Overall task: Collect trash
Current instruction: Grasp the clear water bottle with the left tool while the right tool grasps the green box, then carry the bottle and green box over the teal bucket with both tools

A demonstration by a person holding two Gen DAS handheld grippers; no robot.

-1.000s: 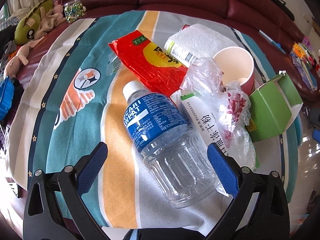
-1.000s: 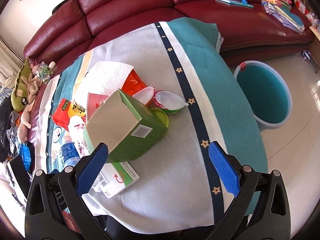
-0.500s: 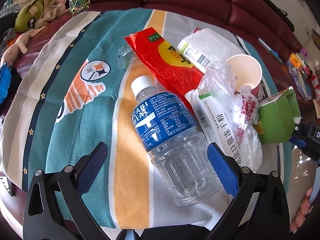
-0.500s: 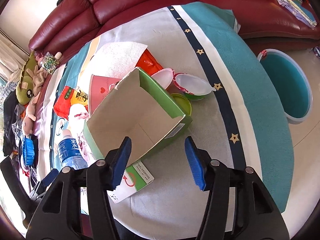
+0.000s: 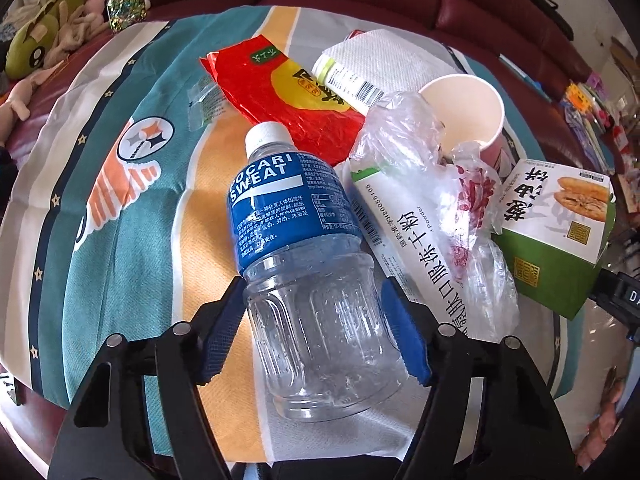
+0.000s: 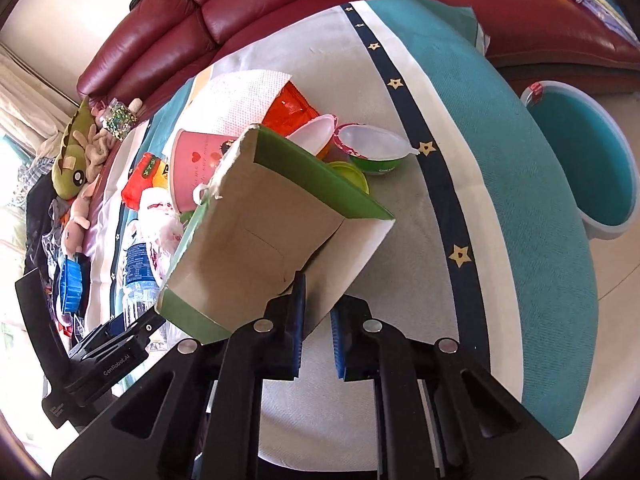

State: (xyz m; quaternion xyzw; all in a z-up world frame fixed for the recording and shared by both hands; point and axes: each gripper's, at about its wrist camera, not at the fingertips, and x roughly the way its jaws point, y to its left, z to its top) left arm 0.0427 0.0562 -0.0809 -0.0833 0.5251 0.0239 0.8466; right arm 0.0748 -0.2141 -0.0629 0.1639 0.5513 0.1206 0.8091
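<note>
In the left wrist view an empty Pocari Sweat bottle [image 5: 304,256] lies on the tablecloth, and my left gripper [image 5: 316,324] is shut on its clear lower body, blue pads touching both sides. In the right wrist view my right gripper [image 6: 318,320] is shut on one wall of an open green carton [image 6: 264,232], held tilted above the table. The carton also shows at the right of the left wrist view [image 5: 556,232]. A teal bucket [image 6: 588,160] stands on the floor to the right of the table.
Other trash lies on the table: red snack bag [image 5: 280,92], paper cup [image 5: 464,108], crumpled plastic bag [image 5: 448,200], white box [image 5: 404,240], paper towel [image 5: 384,56], plastic bowls [image 6: 368,148]. A red leather sofa [image 6: 248,4] curves behind; plush toys [image 6: 80,160] lie at left.
My left gripper closed around the bottle's lower body. My right gripper closed on the green carton's wall and lifted it, tilted, off the table.
</note>
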